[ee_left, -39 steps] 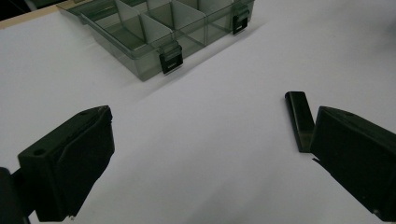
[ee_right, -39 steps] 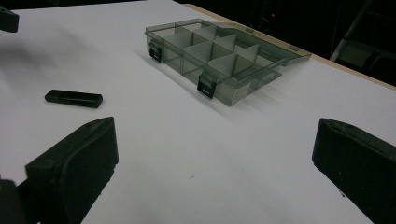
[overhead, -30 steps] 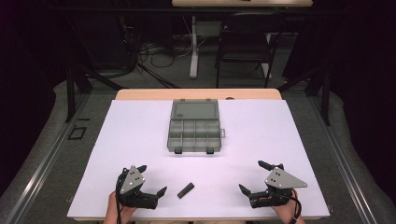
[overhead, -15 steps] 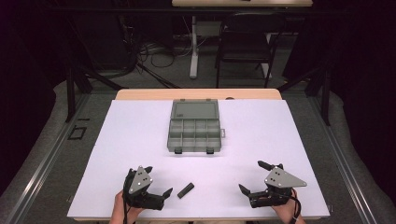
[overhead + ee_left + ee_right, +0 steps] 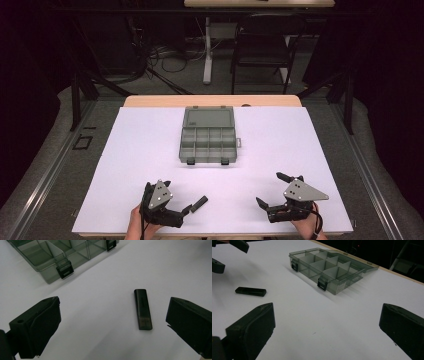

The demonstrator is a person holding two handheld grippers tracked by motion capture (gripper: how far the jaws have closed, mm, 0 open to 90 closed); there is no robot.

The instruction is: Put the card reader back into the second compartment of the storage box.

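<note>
At the bottom left of the high view the left gripper [image 5: 176,206] sits low over the white bench [image 5: 125,165], its jaws spread wide and holding nothing. Just ahead of them, touching neither jaw, lies a small black stick [image 5: 199,203], the shape of a USB drive. In the left gripper view the same black stick [image 5: 143,309] lies flat right of centre, closer to the right-hand jaw than to the left-hand one, its long axis running roughly up and down the frame.

It looks light, rigid and smooth-cased, so it should lift with little force, but it lies low on the bench and could skate or pivot if one jaw meets it first. The sound hold, as I judge it, is across the two long sides near mid-length, with the jaws centred over it and brought right down to the bench surface before closing.

At the bottom right of the high view the right gripper [image 5: 273,194] rests on the bench, jaws equally wide and empty, well apart from the stick.

Farther up, at mid-frame, an open clear compartment box [image 5: 208,144] stands with its lid folded back and its two black latches [image 5: 65,268] facing the person. Its compartments appear empty.
</note>
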